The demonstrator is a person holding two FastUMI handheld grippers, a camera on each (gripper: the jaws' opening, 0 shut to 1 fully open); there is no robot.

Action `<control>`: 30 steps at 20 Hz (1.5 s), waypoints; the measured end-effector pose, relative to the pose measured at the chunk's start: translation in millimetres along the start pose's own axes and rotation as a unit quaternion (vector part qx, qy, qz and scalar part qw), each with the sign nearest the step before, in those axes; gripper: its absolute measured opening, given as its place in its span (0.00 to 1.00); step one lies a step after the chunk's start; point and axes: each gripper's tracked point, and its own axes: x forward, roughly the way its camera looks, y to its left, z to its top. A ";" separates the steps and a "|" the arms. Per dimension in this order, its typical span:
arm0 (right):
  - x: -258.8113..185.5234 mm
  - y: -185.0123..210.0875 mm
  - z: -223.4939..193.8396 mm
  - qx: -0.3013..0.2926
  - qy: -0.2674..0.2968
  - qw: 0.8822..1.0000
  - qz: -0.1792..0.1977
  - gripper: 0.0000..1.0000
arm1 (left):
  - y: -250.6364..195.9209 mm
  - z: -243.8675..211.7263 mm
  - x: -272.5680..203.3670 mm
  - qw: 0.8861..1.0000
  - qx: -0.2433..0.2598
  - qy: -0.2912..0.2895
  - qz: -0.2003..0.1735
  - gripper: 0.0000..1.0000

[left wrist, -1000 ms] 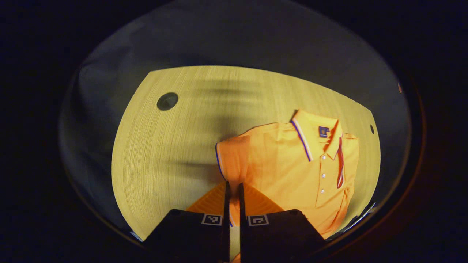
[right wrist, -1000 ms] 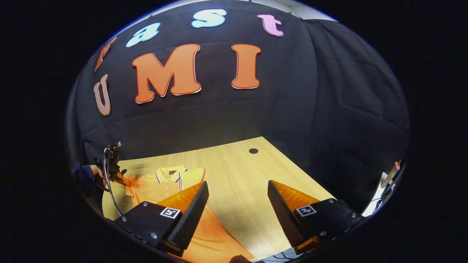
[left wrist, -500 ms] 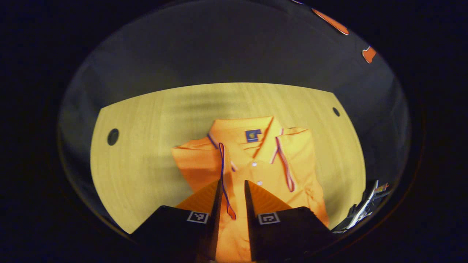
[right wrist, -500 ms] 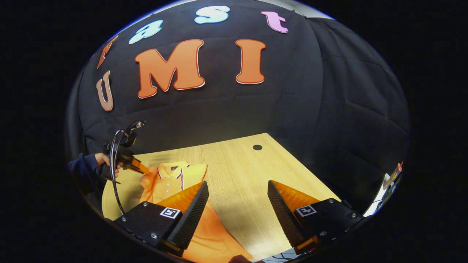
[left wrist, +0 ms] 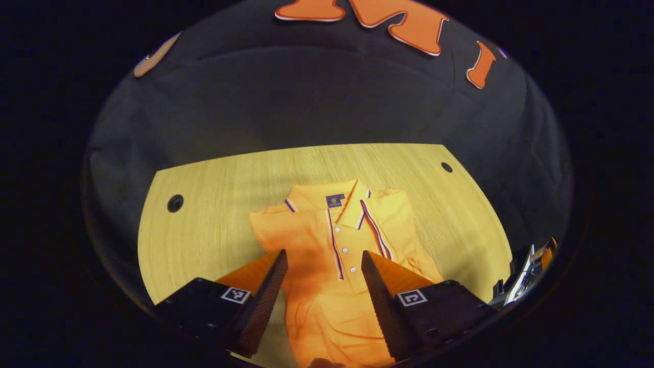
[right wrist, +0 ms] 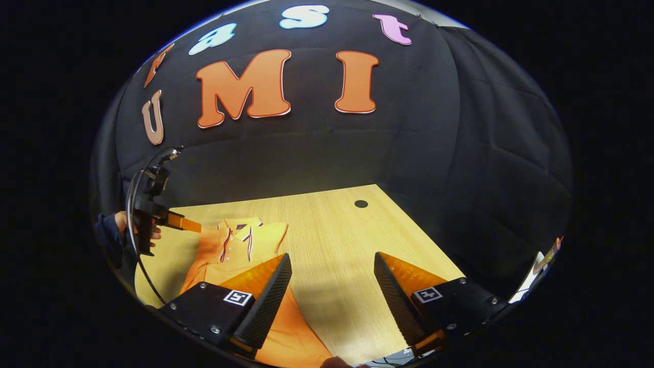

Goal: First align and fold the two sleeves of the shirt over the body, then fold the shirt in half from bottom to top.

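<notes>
An orange polo shirt (left wrist: 332, 250) lies flat on the wooden table (left wrist: 214, 204), collar toward the far wall, with both sleeves folded in over the body. My left gripper (left wrist: 323, 266) hovers open above the shirt's middle, holding nothing. In the right gripper view the shirt (right wrist: 230, 248) lies at the left of the table, and the left gripper (right wrist: 189, 225) hangs above its left shoulder, held by a hand (right wrist: 122, 227). My right gripper (right wrist: 332, 268) stands open over bare wood to the right of the shirt's lower part.
Two round cable holes sit in the table (left wrist: 175, 203) (left wrist: 446, 166). The far hole also appears in the right gripper view (right wrist: 360, 203). Black cloth walls close the table's far sides. Some gear (left wrist: 526, 266) lies off the table's right edge.
My left gripper has let go of the left sleeve, opened and risen, swinging round to face the collar. The sleeve now lies folded on the body. The right gripper has barely moved.
</notes>
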 end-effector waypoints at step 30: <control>-16.0 24.3 -189.0 -0.136 0.162 0.962 0.170 0.99 | -6.5 -245.4 -151.9 0.989 -0.025 -0.034 0.144 0.98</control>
